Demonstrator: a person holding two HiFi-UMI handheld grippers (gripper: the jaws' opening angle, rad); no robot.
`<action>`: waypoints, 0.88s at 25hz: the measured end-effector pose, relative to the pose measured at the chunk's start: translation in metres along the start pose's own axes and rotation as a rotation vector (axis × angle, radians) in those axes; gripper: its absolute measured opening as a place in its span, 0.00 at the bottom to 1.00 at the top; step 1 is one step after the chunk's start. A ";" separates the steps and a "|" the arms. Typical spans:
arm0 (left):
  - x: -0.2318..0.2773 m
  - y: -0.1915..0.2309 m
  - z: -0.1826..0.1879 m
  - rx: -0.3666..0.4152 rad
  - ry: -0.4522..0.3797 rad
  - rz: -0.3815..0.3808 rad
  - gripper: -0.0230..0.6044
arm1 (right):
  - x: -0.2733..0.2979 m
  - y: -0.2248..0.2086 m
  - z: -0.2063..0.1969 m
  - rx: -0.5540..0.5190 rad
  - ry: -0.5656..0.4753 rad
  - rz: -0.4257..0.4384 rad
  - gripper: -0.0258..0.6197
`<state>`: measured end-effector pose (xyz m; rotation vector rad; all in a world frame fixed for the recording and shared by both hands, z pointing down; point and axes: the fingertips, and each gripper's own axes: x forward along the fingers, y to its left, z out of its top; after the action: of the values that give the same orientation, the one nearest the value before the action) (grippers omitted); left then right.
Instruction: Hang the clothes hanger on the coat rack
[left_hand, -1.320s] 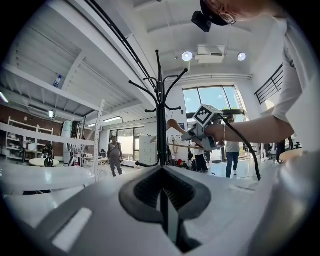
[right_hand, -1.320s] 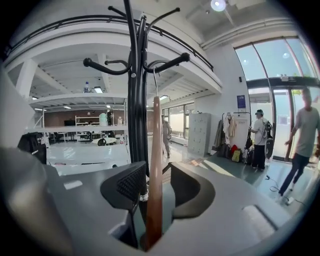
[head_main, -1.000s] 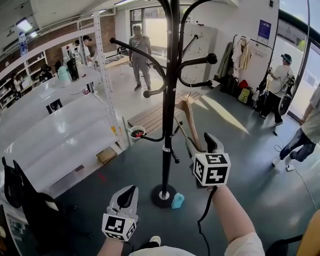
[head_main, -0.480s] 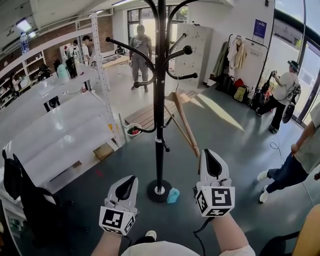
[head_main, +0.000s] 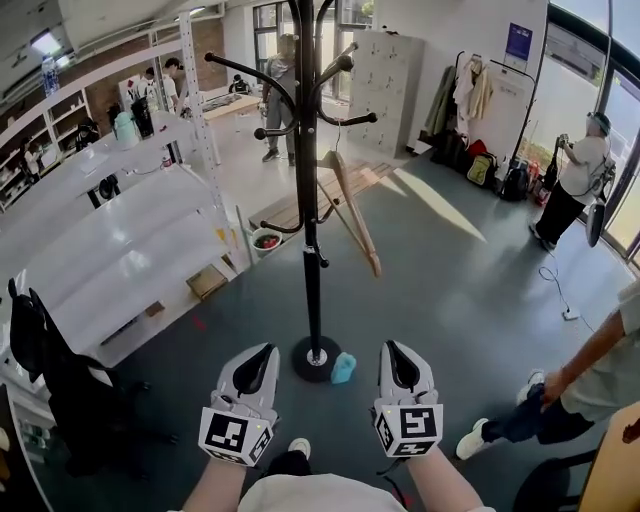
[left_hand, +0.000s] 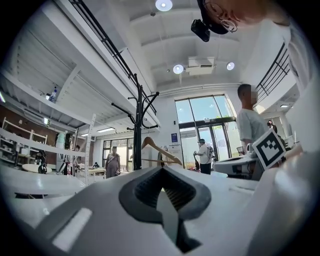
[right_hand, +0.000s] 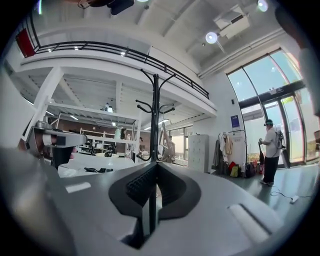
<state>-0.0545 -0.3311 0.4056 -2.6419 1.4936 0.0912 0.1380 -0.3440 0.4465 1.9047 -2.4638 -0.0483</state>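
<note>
The black coat rack (head_main: 305, 200) stands in the middle of the head view, its round base (head_main: 315, 357) on the grey floor. The wooden hanger (head_main: 350, 210) hangs from one of its right-hand hooks, free of both grippers. My left gripper (head_main: 262, 352) and right gripper (head_main: 393, 350) are low and close to my body, side by side and well short of the rack. Both are shut with nothing in them. The left gripper view shows its shut gripper (left_hand: 162, 172), the rack (left_hand: 137, 125) and the hanger (left_hand: 157, 150) far ahead. The right gripper view shows its shut gripper (right_hand: 155, 167) and the rack (right_hand: 156, 115).
A small blue object (head_main: 343, 367) lies beside the rack's base. White shelving (head_main: 120, 240) runs along the left, with a bowl of red things (head_main: 265, 240) at its end. A black chair (head_main: 50, 380) is near left. A person (head_main: 590, 360) stands close on the right; others are farther back.
My right gripper has let go of the hanger and drawn back down beside the left one. The hanger stays hanging on the rack, which now looks farther off.
</note>
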 end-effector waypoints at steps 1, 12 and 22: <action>-0.005 -0.004 -0.003 -0.004 0.006 0.003 0.04 | -0.006 0.001 -0.005 0.006 0.010 0.002 0.08; -0.056 -0.054 -0.004 -0.011 0.029 0.027 0.04 | -0.067 0.017 -0.024 0.033 0.055 0.072 0.08; -0.116 -0.062 0.011 -0.005 0.024 -0.016 0.04 | -0.121 0.046 -0.015 0.063 0.067 0.015 0.08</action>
<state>-0.0611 -0.1990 0.4110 -2.6679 1.4808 0.0625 0.1242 -0.2158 0.4634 1.8788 -2.4638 0.0924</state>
